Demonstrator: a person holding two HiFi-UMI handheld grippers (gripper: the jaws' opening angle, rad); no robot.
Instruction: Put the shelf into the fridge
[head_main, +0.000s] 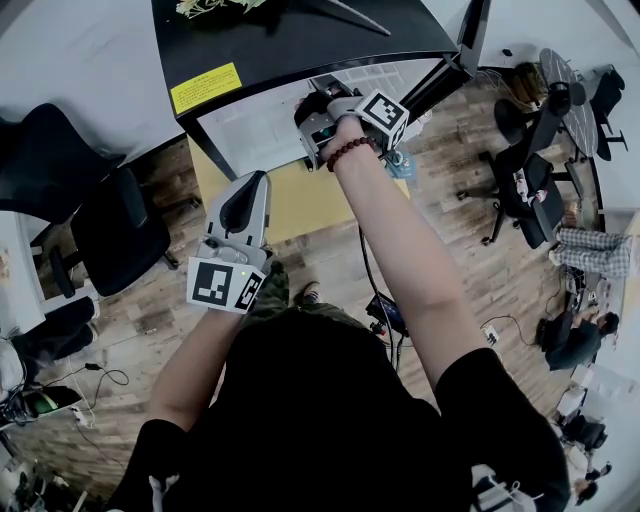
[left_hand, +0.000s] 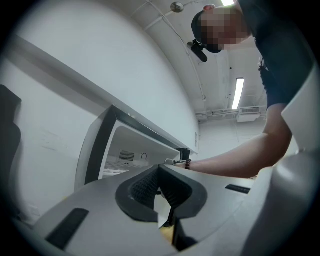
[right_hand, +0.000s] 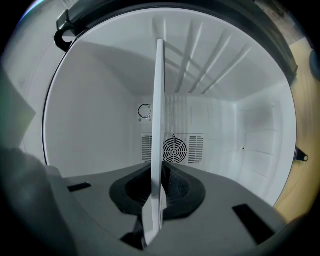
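Observation:
The fridge (head_main: 300, 40) has a black top and stands open in front of me, its white inside (right_hand: 90, 125) showing a round fan grille (right_hand: 174, 149) on the back wall. My right gripper (right_hand: 159, 187) reaches level into the opening and is shut on the near edge of the white shelf (right_hand: 158, 125), which appears edge-on, running from the jaws toward the ribbed wall. In the head view the right gripper (head_main: 318, 105) is at the fridge mouth. The left gripper (head_main: 252, 182) hangs back and lower left, away from the fridge (left_hand: 100, 145). Its jaws (left_hand: 159, 172) meet at the tips with nothing between them.
A yellow panel (head_main: 300, 195) lies under the fridge opening. Black office chairs stand at the left (head_main: 110, 230) and right (head_main: 530, 190). Cables and a small device (head_main: 385, 310) lie on the wooden floor by my feet. A seated person (head_main: 575, 340) is at the far right.

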